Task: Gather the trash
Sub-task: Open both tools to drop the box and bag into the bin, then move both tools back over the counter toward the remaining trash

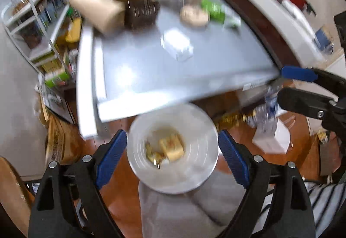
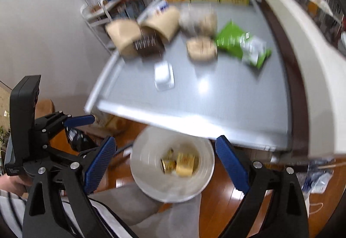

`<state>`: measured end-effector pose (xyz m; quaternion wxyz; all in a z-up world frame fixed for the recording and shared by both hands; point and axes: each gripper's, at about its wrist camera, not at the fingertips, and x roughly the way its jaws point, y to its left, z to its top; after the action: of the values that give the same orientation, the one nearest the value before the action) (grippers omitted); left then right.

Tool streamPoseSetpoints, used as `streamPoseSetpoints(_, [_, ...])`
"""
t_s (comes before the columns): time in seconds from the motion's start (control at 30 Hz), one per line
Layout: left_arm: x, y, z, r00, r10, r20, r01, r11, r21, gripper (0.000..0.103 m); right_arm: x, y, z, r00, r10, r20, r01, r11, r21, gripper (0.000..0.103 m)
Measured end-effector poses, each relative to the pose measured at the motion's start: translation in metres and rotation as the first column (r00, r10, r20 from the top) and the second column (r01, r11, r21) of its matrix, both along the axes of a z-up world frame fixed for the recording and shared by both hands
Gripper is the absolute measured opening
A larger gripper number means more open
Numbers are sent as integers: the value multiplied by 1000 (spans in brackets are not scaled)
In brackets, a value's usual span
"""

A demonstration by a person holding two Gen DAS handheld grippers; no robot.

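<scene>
Hovering wide open and empty, left gripper (image 1: 172,149) and right gripper (image 2: 164,157) flank white bowl (image 1: 194,173); labels blurred unreadable

A white bin (image 1: 173,173) holds a yellow wrapper (image 1: 172,146); grey table (image 2: 227,91), green packet (image 2: 233,43), blue-padded black fingers (image 1: 111,158).

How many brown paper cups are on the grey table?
2: one tipped brown paper cup at the grey table's far-left edge, another right beside it. Blur may hide more.
</scene>
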<state>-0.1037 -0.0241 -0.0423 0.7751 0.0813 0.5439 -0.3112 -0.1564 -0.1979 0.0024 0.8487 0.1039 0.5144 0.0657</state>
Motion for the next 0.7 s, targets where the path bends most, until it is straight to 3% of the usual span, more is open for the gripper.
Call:
streamPoseSetpoints(0.27, [24,2,57,984,90,152,-80,994,-69,90,15,-9,53,985,-58,161,54,998,24,92])
streamPoseSetpoints(0.47, [45,3,79,952,152,265,-138,988,-72,91,20,-23,82,936,-89,340,100,995,-14,99])
streamPoseSetpoints(0.7, [64,25,93,923,222,315,-194,974,-117,91,39,-51,95,938,-61,342,114,984,-136,99])
